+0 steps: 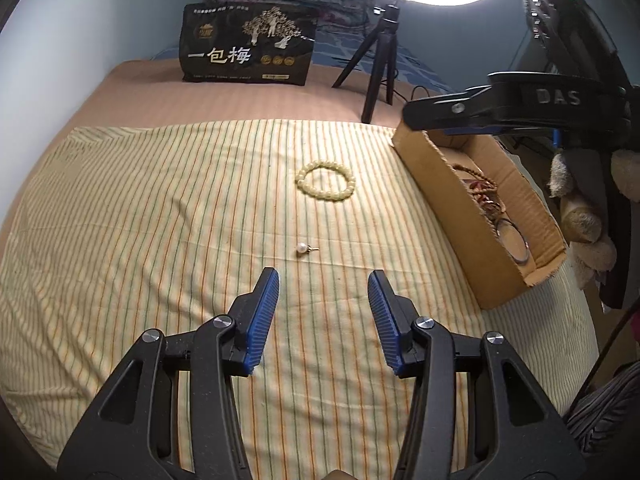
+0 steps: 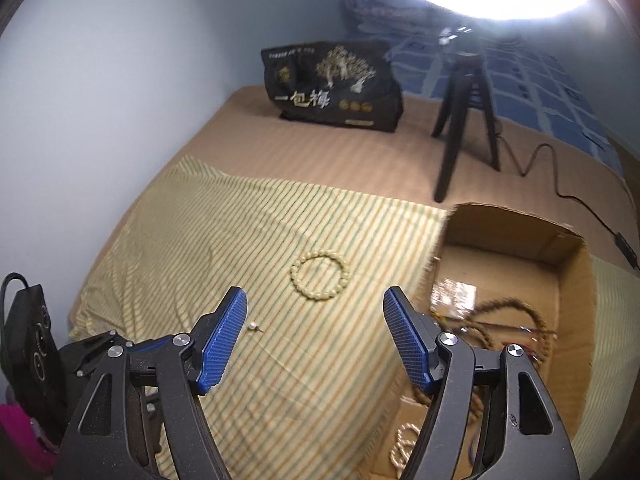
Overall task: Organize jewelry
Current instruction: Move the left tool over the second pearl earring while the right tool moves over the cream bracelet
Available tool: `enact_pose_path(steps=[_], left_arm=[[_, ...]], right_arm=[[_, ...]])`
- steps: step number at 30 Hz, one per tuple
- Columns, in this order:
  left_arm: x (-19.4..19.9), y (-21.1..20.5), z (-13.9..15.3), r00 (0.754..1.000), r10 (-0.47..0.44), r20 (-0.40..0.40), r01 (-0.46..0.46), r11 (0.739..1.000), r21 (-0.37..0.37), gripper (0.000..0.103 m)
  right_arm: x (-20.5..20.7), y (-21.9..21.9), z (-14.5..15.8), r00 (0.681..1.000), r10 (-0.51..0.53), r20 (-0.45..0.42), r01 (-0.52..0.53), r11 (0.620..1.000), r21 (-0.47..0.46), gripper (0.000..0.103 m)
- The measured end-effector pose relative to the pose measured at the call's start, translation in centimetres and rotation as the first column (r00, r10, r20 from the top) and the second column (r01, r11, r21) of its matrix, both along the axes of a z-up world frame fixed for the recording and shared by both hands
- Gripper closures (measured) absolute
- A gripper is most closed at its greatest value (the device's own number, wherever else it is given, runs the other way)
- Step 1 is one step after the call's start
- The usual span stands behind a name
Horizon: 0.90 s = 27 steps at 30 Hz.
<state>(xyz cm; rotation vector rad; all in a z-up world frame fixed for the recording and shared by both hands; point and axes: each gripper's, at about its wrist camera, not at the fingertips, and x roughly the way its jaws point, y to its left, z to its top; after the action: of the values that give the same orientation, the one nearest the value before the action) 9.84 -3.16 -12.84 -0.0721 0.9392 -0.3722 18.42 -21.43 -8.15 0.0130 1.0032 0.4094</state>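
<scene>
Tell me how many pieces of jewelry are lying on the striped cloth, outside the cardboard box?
2. A pale bead bracelet lies near the middle of the striped cloth. A small pearl earring lies nearer the left gripper. More jewelry sits inside the cardboard box, partly hidden.

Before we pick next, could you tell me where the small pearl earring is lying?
The pearl earring lies on the striped cloth, just ahead of the open left gripper, nearer than the bead bracelet.

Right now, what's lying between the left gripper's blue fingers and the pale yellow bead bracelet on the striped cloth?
The left wrist view shows one thing: a small pearl earring, between the open left gripper and the pale yellow bead bracelet; otherwise bare striped cloth.
</scene>
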Motion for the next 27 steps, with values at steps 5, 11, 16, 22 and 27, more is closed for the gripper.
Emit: enact_pose_path(steps=[5, 11, 16, 22, 27], left_arm=[[1.3, 0.6, -1.3, 1.0, 0.012, -0.022, -0.012, 1.0, -0.022, 0.067], [2.4, 0.5, -2.5, 0.999, 0.005, -0.034, -0.006, 1.0, -0.02, 0.071], [3.3, 0.1, -3.5, 0.999, 0.002, -0.038, -0.002, 1.0, -0.014, 0.072], [3.8, -0.9, -3.7, 0.999, -0.013, -0.03, 0.013, 1.0, 0.016, 0.072], [4.5, -1.6, -3.9, 0.999, -0.02, -0.036, 0.021, 1.0, 0.023, 0.077]], right_arm=[[2.4, 1.9, -2.0, 0.999, 0.017, -0.051, -0.02, 0.998, -0.061, 0.04], [5.6, 3.3, -4.7, 0.992, 0.034, -0.125, -0.054, 0.985, -0.164, 0.059], [7.2, 4.1, -6.5, 0.986, 0.044, -0.162, -0.081, 0.97, -0.228, 0.064], [8.2, 4.8, -7.7, 0.982, 0.054, -0.181, -0.102, 0.958, -0.267, 0.068], [9.4, 4.5, -8.2, 0.982, 0.029, -0.188, -0.078, 0.963, -0.258, 0.071]])
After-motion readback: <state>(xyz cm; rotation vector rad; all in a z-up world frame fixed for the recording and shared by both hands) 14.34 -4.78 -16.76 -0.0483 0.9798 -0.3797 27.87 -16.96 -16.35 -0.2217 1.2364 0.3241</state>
